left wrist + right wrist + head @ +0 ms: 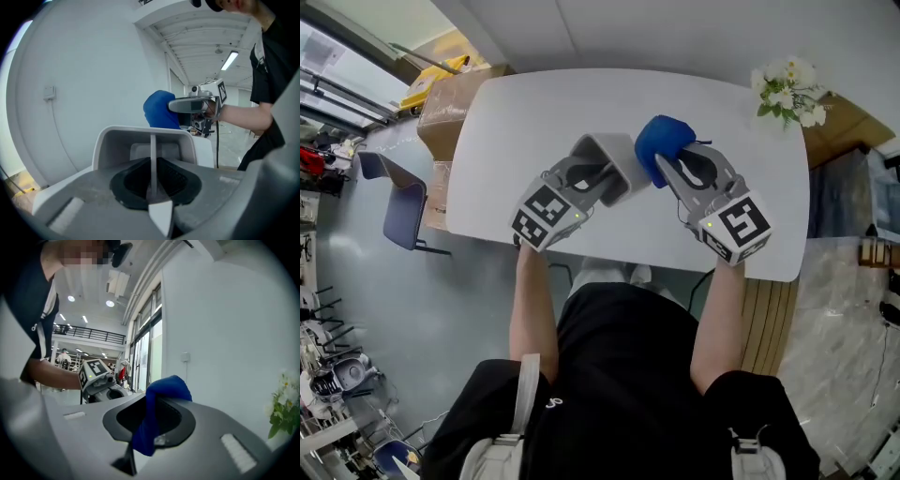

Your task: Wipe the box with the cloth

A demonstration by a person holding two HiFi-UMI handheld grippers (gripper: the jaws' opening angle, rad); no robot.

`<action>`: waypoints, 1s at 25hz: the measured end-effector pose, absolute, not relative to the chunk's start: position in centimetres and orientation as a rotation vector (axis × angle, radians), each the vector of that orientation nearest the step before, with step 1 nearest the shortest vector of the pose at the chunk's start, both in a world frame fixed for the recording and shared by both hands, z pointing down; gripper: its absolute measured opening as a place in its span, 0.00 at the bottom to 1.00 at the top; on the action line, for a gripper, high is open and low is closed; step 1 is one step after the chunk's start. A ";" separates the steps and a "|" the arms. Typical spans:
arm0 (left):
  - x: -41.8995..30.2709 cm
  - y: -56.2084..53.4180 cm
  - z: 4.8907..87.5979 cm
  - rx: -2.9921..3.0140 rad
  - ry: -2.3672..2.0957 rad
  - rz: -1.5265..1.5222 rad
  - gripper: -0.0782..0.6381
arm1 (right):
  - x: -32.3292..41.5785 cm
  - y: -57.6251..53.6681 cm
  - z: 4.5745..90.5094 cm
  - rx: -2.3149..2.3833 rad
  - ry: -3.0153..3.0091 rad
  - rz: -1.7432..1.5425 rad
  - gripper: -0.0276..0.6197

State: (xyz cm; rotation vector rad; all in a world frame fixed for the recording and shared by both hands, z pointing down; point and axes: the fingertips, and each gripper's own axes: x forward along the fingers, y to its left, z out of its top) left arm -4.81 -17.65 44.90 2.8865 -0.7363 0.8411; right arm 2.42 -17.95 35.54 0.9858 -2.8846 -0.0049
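In the head view both grippers are held up over the white table. My left gripper is shut on one thin wall of a small light-grey open box, which hangs tilted in the air. The left gripper view shows that wall clamped edge-on between the jaws, with the box's hollow facing the camera. My right gripper is shut on a bunched blue cloth, right beside the box's right side; whether they touch I cannot tell. The right gripper view shows the cloth draped out of the jaws.
A bunch of white flowers stands at the table's far right corner. Cardboard boxes and a blue chair sit off the table's left side. A wooden cabinet is to the right.
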 end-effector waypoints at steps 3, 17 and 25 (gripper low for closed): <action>-4.9 -17.8 43.5 2.909 -0.758 0.801 0.18 | 1.0 -16.7 34.9 0.854 -2.925 -0.054 0.12; -2.6 -15.1 40.6 3.145 -0.481 0.828 0.18 | -2.5 -10.6 32.1 0.297 -3.043 -0.053 0.12; -1.3 -12.5 41.5 3.180 -0.208 0.875 0.18 | -3.0 -9.8 31.7 0.217 -3.053 -0.084 0.12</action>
